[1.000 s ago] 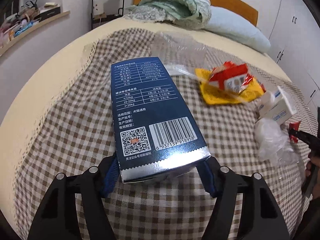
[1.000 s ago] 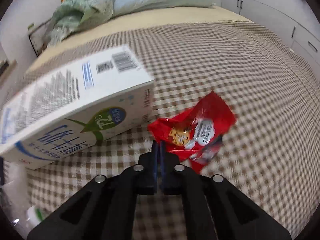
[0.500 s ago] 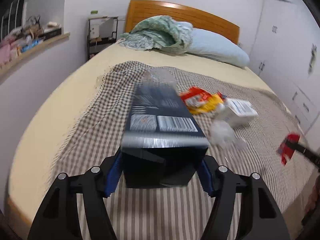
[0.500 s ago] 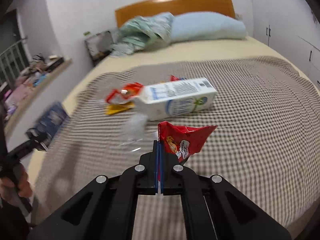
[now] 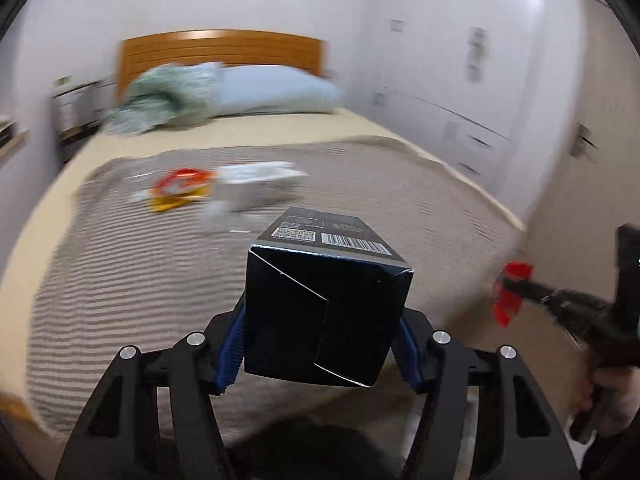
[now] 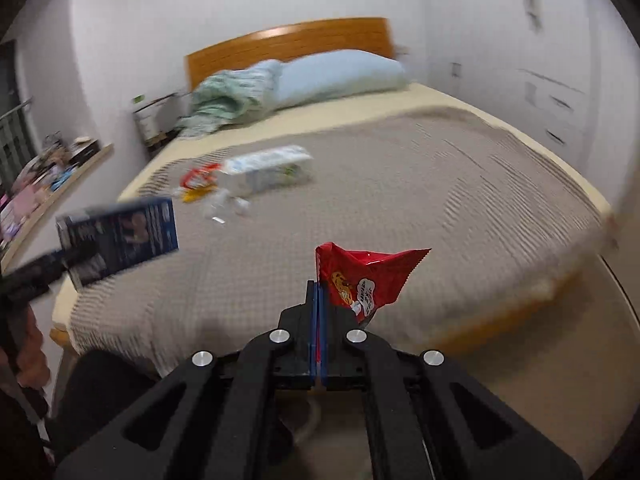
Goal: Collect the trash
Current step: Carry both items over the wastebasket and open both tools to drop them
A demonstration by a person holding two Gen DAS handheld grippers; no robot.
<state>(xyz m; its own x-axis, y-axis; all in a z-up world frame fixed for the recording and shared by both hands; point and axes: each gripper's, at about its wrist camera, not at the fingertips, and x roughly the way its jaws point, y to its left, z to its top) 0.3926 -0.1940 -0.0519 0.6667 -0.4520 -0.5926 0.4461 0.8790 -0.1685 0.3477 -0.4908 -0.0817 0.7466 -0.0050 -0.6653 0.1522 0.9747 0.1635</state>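
Note:
My left gripper (image 5: 320, 344) is shut on a dark blue box (image 5: 324, 312) and holds it in the air off the foot of the bed; the box also shows in the right wrist view (image 6: 120, 236). My right gripper (image 6: 319, 300) is shut on a red snack wrapper (image 6: 364, 276), also held in the air; it shows at the right of the left wrist view (image 5: 510, 292). On the checked blanket (image 6: 400, 208) lie a white carton (image 6: 268, 168), a red and yellow wrapper (image 6: 198, 182) and clear plastic (image 6: 224, 208).
The bed has a wooden headboard (image 6: 288, 48), a blue pillow (image 6: 340, 76) and a green quilt (image 6: 228, 100). White wardrobes (image 5: 460, 80) stand on the right. A cluttered shelf (image 6: 52, 176) runs along the left wall. A dark object (image 6: 104, 384) sits below the bed's foot.
Both grippers have pulled back and up from the bed with their loads. The bed now looks farther away and the view is blurred by motion.

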